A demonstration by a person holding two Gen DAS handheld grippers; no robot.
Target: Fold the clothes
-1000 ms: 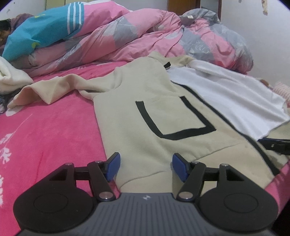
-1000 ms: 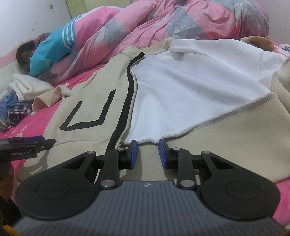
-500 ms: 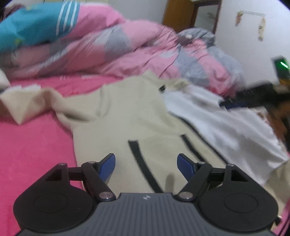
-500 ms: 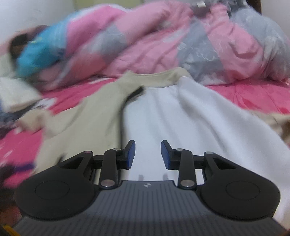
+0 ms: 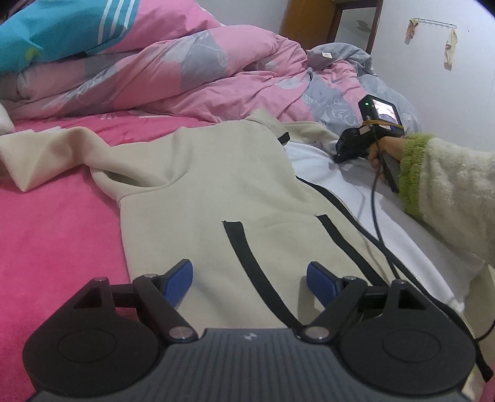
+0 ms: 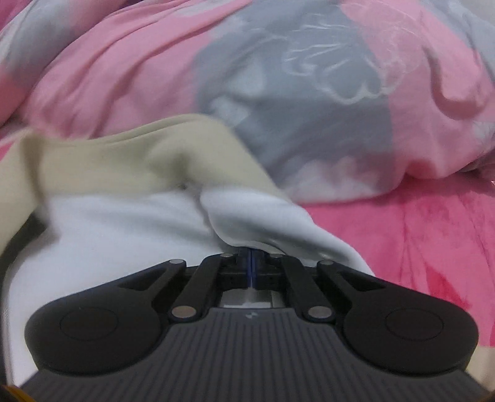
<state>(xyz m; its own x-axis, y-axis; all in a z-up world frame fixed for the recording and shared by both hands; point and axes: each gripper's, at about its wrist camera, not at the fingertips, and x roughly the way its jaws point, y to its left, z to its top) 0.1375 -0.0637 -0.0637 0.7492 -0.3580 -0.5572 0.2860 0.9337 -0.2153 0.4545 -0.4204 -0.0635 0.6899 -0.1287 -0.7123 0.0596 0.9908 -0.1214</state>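
A beige zip jacket (image 5: 222,185) with black pocket trim lies spread on the pink bed, its right front flap turned open to show white fleece lining (image 5: 399,235). My left gripper (image 5: 250,283) is open and empty, low over the jacket's lower front by the pocket. My right gripper (image 6: 251,258) is shut on a pinched fold of the white lining (image 6: 256,216) near the jacket's collar (image 6: 130,154). It also shows in the left wrist view (image 5: 355,145), held by a hand in a fuzzy sleeve.
A pink and grey quilt (image 5: 191,71) is heaped along the far side of the bed, just behind the collar. A blue striped garment (image 5: 58,27) lies on it at far left. The jacket's left sleeve (image 5: 46,154) stretches left over the pink sheet (image 5: 55,241).
My right gripper moved up from the jacket's hem to the collar area and shut on the white lining. My left gripper moved forward over the pocket and stayed open.
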